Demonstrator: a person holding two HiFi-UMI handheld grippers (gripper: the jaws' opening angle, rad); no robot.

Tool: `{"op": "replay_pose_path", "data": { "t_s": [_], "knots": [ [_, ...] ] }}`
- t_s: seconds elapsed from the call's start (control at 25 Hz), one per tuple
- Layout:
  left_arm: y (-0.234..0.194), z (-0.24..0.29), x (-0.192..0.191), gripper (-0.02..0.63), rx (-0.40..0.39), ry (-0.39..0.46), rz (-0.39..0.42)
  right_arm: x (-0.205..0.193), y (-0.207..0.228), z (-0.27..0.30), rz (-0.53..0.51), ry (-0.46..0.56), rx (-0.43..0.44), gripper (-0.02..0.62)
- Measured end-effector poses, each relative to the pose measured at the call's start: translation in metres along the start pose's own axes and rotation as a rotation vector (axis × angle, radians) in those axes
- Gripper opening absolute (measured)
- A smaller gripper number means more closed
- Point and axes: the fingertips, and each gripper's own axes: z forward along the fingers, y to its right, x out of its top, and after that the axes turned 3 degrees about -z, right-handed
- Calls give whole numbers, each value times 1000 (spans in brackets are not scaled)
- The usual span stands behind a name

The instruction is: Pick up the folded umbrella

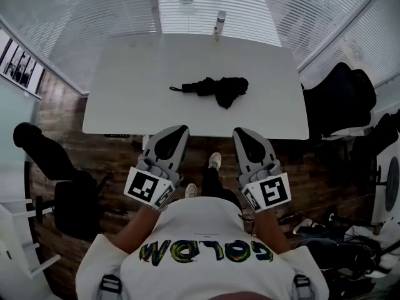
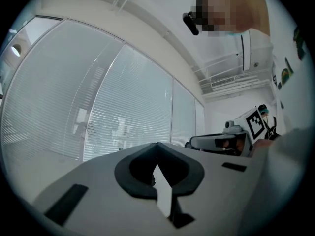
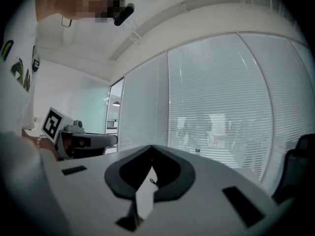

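The folded black umbrella (image 1: 212, 90) lies loosely bundled on the white table (image 1: 137, 92), its handle pointing left. Both grippers hover just short of the table's near edge, pointing level toward it. My left gripper (image 1: 180, 130) is left of centre and my right gripper (image 1: 238, 132) right of centre, each well short of the umbrella. In the left gripper view the left gripper (image 2: 157, 145) has its tips together with nothing between them. The right gripper (image 3: 151, 147) looks the same in the right gripper view. Neither gripper view shows the umbrella clearly.
A small bottle (image 1: 219, 25) stands at the table's far edge by the blinds. Black office chairs sit at the left (image 1: 59, 174) and at the right (image 1: 340, 95). The person's shoes (image 1: 214, 161) show on the wooden floor below the table edge.
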Motion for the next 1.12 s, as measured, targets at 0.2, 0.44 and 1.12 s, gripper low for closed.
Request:
{"op": "replay_pose_path", "data": {
  "t_s": [0.2, 0.44, 1.12],
  "knots": [
    [-11, 35, 1, 11, -1, -2, -4, -3, 31, 18, 8, 5, -4, 11],
    [-19, 91, 2, 11, 0, -5, 2, -7, 84, 40, 19, 10, -6, 11],
    [-20, 241, 5, 11, 23, 8, 18, -13, 230, 81, 22, 28, 6, 11]
  ]
}}
